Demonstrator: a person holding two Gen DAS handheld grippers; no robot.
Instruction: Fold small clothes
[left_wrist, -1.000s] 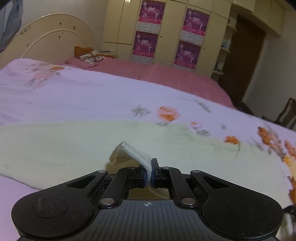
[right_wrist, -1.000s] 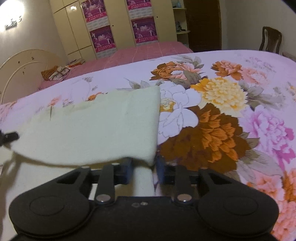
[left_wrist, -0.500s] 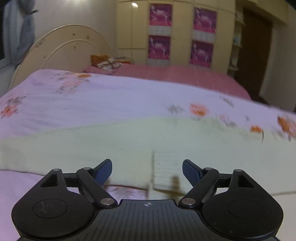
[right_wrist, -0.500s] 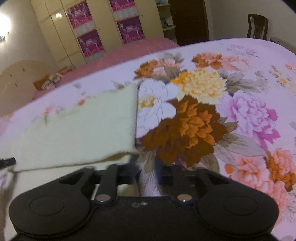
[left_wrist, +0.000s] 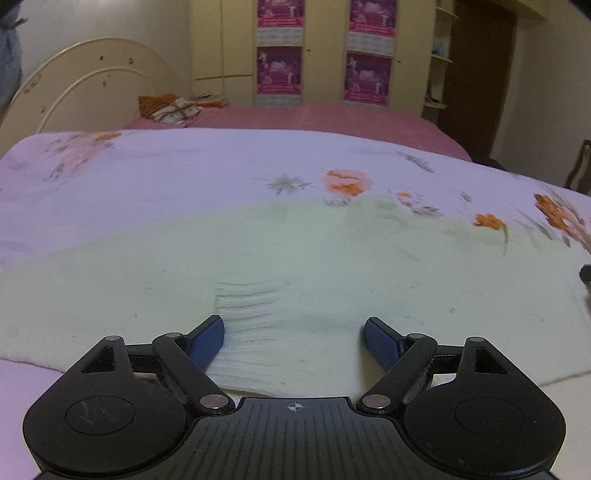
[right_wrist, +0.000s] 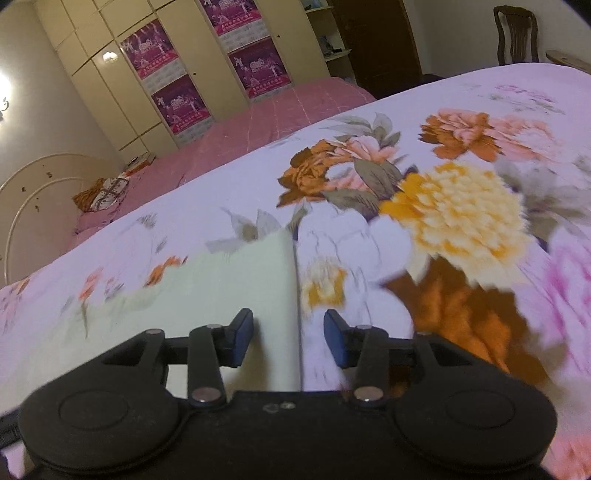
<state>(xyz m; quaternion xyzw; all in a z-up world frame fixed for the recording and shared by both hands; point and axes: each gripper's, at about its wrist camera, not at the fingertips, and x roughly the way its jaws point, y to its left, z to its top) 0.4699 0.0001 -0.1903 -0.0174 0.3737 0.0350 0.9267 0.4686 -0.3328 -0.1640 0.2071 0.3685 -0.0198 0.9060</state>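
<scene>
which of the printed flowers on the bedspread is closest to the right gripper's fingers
The dark orange-brown flower, just right of the right gripper. The yellow flower and the other orange-brown blooms lie farther up the bedspread.

The print on the magenta wardrobe posters (left_wrist: 279, 72) is too small to read.

A pale cream-yellow garment (left_wrist: 295, 258) lies just ahead of the black tongs with blue pads (left_wrist: 208, 341). Beneath it, a lilac bedspread (right_wrist: 461, 206) is printed with orange, yellow, pink and brown flowers. Farther beyond the tongs are a pink checked bed cover (left_wrist: 332, 118), cream wardrobe doors (left_wrist: 325, 51) with magenta posters (left_wrist: 279, 70), and a cream headboard (left_wrist: 92, 85).
</scene>
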